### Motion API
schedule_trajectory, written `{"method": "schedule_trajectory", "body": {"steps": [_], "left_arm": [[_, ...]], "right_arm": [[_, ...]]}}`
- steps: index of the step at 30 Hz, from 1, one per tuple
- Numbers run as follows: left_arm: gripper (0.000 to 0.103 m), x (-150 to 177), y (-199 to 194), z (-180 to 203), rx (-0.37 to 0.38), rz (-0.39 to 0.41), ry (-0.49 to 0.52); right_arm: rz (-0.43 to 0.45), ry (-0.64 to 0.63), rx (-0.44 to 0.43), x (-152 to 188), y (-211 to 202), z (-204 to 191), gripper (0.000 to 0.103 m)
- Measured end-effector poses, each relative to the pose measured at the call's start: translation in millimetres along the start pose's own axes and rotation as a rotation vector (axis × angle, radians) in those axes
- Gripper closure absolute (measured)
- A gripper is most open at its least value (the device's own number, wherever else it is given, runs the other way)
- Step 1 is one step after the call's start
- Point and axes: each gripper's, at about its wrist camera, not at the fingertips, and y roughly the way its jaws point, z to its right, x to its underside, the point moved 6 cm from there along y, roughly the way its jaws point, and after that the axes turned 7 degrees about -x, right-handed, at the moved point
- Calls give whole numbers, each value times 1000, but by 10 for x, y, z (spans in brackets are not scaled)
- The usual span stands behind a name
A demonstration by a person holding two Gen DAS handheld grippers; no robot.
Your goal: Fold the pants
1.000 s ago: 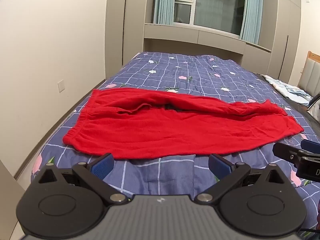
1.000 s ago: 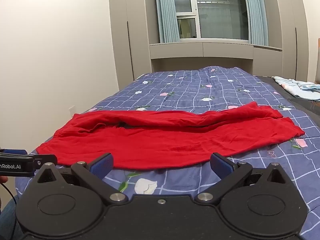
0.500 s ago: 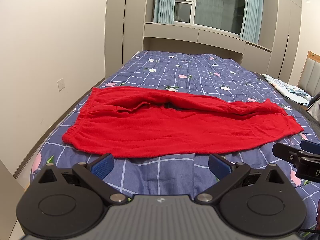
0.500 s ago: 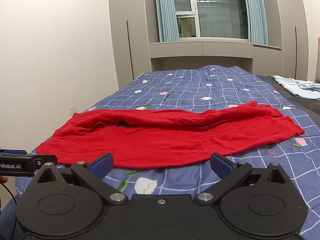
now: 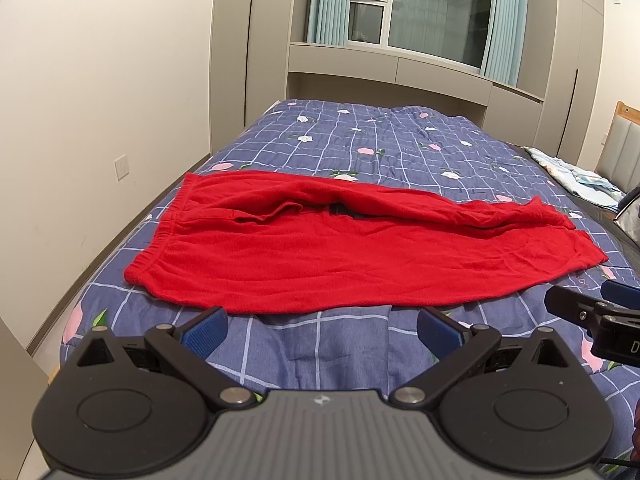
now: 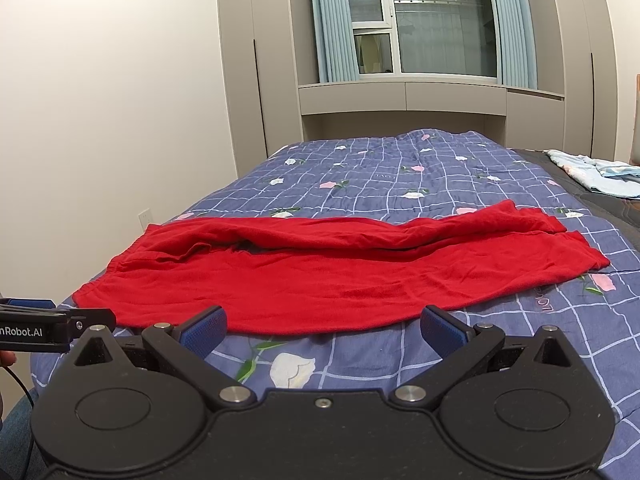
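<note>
At the left end, the elasticated waistband (image 5: 150, 246) of the red pants (image 5: 344, 256) sits toward the wall-side edge of the bed (image 5: 360, 136), and near it the left gripper (image 5: 322, 326) hovers over the quilt, fingers spread wide and pinching nothing, just short of the pants' near hem. As I read it, the folding is only partly under way: the two legs seem to be laid one over the other lengthwise, so that first fold looks done, but the long strip has not yet been doubled across and nothing is gripped. Moving right, the fabric is soft and fleecy, flat along the near edge, rumpled and bunched along the far one, with a dark gap near the crotch. The leg cuffs (image 6: 576, 240) end at the right, where the right gripper (image 6: 324, 326) also hangs splayed and empty.
</note>
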Motion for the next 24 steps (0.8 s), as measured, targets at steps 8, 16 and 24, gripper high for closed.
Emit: {"method": "schedule_trajectory", "body": {"steps": [8, 16, 24], "left_arm": [[0, 5, -11, 13, 0, -3, 0], [0, -2, -7, 2, 1, -6, -1], [0, -6, -6, 1, 2, -6, -2]], "right_arm": [[0, 2, 0, 17, 3, -3, 0], [0, 2, 0, 13, 3, -1, 0], [-1, 3, -1, 61, 46, -4, 0]]}}
